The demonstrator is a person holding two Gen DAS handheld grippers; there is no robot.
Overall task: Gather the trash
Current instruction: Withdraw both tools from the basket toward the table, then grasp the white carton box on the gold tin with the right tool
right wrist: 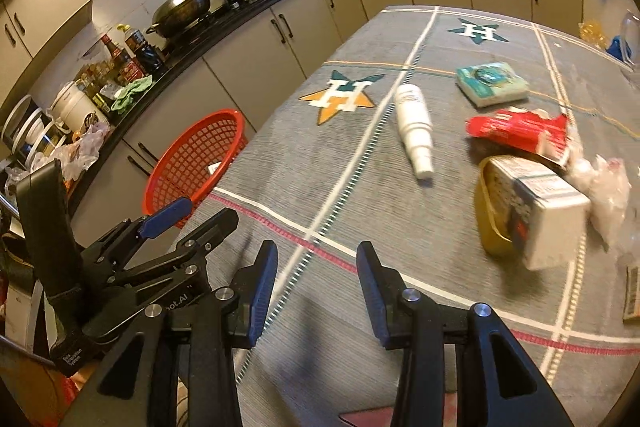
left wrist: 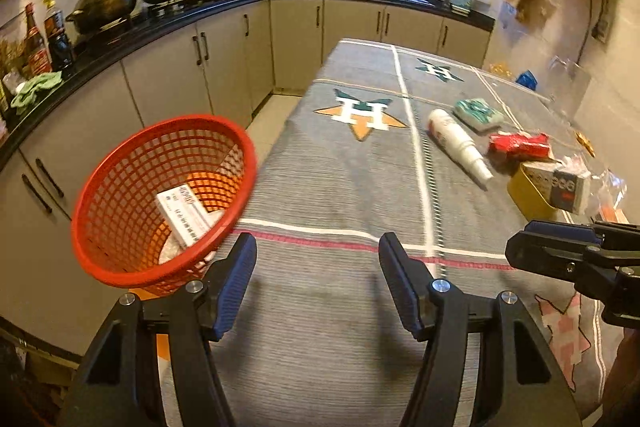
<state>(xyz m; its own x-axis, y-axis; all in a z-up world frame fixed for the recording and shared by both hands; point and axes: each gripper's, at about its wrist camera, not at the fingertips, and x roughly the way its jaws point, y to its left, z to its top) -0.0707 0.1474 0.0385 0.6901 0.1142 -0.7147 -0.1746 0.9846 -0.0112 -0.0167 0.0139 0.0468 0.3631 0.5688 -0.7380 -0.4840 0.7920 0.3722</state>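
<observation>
Trash still right of the red basket [left wrist: 160, 203] on the surface [left wrist: 320, 187]: white bottle [left wrist: 460, 147], red wrapper [left wrist: 518, 145]. Both hand-held grippers, left [left wrist: 318, 281] and right [right wrist: 317, 287], open and empty. Risk: bottle could roll off if nudged during the grab.

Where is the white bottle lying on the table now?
In the right wrist view the white bottle lies on its side on the grey tablecloth, right of the orange star and left of the red wrapper, cap end towards the camera.
</observation>
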